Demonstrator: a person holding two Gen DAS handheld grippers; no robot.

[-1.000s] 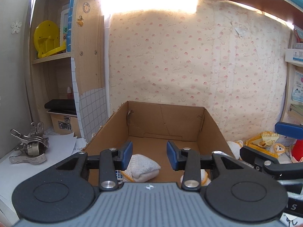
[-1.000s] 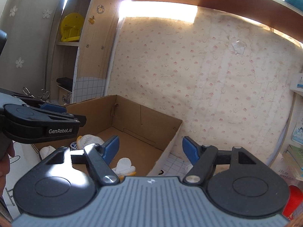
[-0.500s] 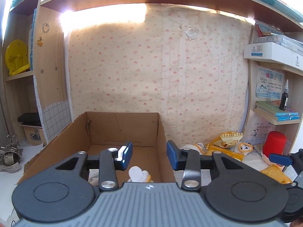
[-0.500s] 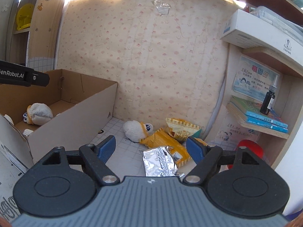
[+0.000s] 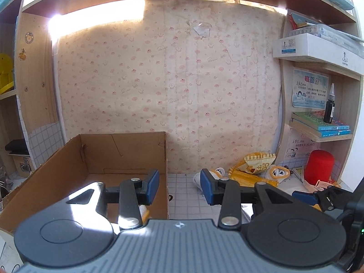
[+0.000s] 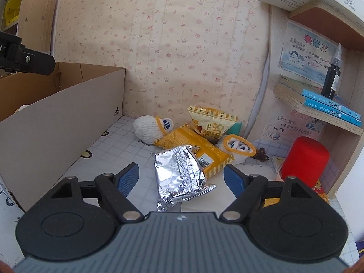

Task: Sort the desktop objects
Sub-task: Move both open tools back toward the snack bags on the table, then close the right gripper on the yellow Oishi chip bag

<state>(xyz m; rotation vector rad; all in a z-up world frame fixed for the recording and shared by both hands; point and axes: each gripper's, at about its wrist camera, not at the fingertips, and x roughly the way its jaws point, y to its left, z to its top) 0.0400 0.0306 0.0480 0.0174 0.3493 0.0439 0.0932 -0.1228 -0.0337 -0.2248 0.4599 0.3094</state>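
Several loose things lie just ahead of the right hand-held gripper (image 6: 180,179), and the nearest is a crinkled silver foil packet (image 6: 179,173) flat on the gridded tabletop (image 6: 118,150), its near end lying between the two blue pads. Those jaws stand wide apart with nothing in them and no pad touching the foil.

Beyond the packet, farther from this hand-held gripper, sit a yellow snack wrapper (image 6: 193,145), a puffed yellow snack bag (image 6: 210,121) leaning toward the wall, and two white knitted socks with yellow cuffs — one sock (image 6: 151,129) ahead and to the left, the other (image 6: 237,151) ahead and to the right. A red cylinder (image 6: 304,161) stands off to the right. The cardboard box (image 6: 59,118) runs along the left side, and it looks like the place the sorted things go.

The left hand-held gripper (image 5: 179,187) hovers over the right wall of that box, its jaws only partly apart and empty.

My reading of the foil packet: very light, thin, slick and easily crushed — it will likely buckle rather than resist, and could slide on the tabletop if one pad meets it first. It looks partly flattened, so the puffier middle seems the better place to pinch, across the short width, rather than the crimped near end, which may slip out. The socks would be soft and forgiving almost anywhere.
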